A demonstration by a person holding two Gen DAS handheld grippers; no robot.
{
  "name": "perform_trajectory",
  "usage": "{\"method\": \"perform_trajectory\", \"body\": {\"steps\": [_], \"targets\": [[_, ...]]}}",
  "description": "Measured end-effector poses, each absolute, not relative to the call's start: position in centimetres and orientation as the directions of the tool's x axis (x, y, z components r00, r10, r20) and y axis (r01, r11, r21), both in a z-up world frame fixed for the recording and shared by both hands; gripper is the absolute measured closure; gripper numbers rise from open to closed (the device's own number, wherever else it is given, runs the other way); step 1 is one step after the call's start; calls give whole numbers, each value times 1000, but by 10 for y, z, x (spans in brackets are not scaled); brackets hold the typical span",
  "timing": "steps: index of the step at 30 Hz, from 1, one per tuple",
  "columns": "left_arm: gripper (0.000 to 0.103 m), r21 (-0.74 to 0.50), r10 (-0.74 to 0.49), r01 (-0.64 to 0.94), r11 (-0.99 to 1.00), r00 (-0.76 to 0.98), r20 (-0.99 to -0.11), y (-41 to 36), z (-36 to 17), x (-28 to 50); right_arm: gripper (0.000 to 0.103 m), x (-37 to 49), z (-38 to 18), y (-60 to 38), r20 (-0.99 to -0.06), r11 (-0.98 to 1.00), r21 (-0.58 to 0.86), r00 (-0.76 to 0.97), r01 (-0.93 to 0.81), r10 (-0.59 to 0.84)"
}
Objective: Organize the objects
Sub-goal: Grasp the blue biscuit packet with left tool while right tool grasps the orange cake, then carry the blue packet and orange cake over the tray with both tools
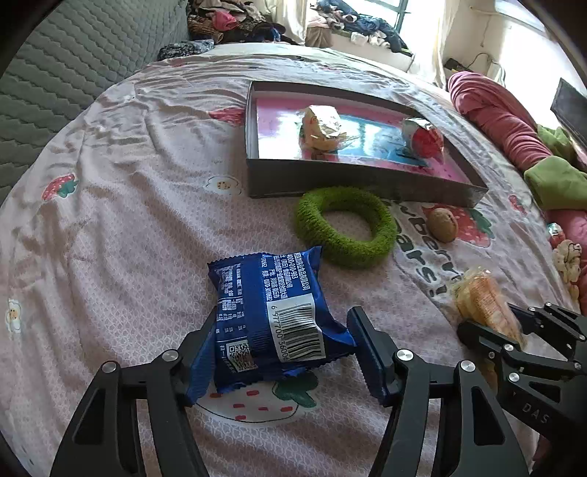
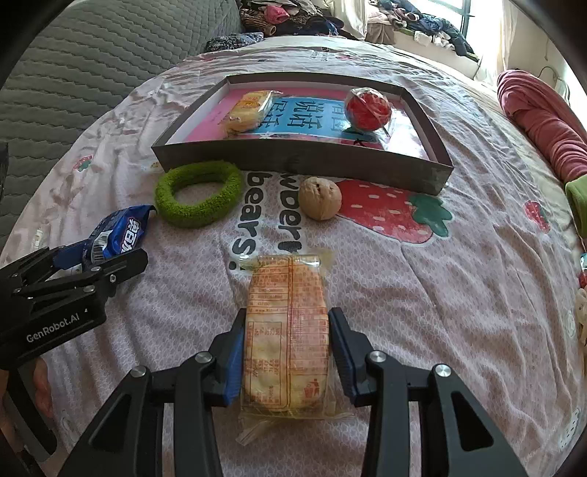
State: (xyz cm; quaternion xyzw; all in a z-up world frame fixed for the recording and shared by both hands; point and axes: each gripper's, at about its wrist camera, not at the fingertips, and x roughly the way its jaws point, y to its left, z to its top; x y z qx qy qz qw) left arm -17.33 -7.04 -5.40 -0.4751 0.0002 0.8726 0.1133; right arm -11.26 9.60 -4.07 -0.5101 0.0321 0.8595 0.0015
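Note:
My left gripper (image 1: 284, 332) stands around a blue snack packet (image 1: 269, 315) lying on the bed; the left finger touches it, the right finger is a little apart. My right gripper (image 2: 288, 332) is shut on a clear packet of orange-printed crackers (image 2: 288, 330). A grey shallow box (image 2: 301, 161) lies further back, holding a wrapped yellow cake (image 2: 247, 110) and a red wrapped ball (image 2: 368, 108). A green fuzzy ring (image 2: 200, 192) and a walnut (image 2: 320, 198) lie in front of the box. The blue packet also shows in the right wrist view (image 2: 117, 235).
The bedsheet (image 1: 128, 220) is pink with strawberry prints. A grey quilted headboard (image 1: 73, 73) is at the left. Pink and green bedding (image 1: 513, 124) is piled at the right. Clothes (image 1: 238, 22) lie heaped at the far side by the window.

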Motion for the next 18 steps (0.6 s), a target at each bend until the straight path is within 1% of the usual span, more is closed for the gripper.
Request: {"method": "perform_trajectory", "body": {"steps": [2,18], "targets": [[36,-90,190,-209,-974,-528,-828,-68,-52,-172,60,-112,-40,95,-876,-998,55,-481,-33,-33],[37,-96,207,-226,-969,-542,-815,-70,-43,-166,61,-107,-35,95,-869,-997,68,-493,-21,-48]]}}
